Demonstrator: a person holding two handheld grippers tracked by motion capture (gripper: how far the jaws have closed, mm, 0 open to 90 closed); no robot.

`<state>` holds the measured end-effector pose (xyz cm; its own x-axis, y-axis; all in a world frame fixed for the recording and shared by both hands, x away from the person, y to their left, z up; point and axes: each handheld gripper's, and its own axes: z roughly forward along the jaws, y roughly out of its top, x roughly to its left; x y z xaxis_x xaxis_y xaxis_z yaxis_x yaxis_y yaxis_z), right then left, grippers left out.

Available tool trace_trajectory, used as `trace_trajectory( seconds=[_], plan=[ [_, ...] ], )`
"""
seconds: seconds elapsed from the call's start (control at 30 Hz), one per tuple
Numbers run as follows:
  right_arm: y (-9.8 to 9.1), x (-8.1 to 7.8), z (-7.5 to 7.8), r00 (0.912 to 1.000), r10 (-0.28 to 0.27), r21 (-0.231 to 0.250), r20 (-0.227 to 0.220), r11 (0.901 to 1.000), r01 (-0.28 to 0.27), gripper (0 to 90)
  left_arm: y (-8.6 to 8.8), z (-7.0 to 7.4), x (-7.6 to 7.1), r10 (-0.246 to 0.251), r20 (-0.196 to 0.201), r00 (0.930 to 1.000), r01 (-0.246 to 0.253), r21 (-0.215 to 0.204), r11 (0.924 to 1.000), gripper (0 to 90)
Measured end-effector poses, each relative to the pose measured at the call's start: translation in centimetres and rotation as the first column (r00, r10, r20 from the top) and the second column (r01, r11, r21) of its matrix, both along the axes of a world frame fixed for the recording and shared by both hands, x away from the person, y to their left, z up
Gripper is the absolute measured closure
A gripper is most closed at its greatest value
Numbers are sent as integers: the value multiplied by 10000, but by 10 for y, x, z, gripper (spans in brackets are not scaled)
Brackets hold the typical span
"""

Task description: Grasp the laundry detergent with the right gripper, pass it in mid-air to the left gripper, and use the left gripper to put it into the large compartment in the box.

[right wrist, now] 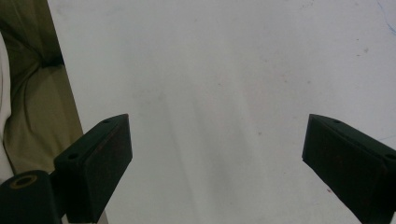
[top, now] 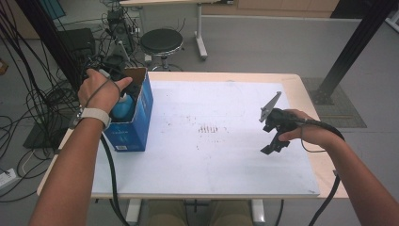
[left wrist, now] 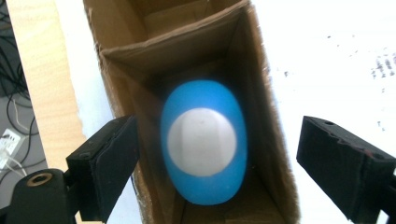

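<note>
Blue bottle (left wrist: 204, 144) upright inside narrow box (left wrist: 261, 93), left tool (left wrist: 215, 163) spread wide above

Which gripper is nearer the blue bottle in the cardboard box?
Left. The left gripper hangs open right above the blue bottle in the cardboard box; the right gripper is across the table, open.

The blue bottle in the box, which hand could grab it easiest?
Left. The left hand-held gripper hangs right over the cardboard box, its open jaws on either side of the blue bottle without touching it. The right hand-held gripper is far across the table, open over bare white surface.
</note>
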<state>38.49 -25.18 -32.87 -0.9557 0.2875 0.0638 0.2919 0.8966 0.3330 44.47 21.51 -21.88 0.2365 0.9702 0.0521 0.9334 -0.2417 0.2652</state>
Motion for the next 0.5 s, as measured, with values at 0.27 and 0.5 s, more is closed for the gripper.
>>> trace_trajectory(
  seconds=[0.27,0.5],
  plan=[
    [-1,0,0,10000,-48,-5,32,10000,48,85,-12,15,-5,-666,478,9966,677,-205,9975,134],
    [0,0,2,10000,-55,-48,33,10000,55,85,-26,27,-9,-1547,723,9853,1573,-310,9871,127]
  ],
)
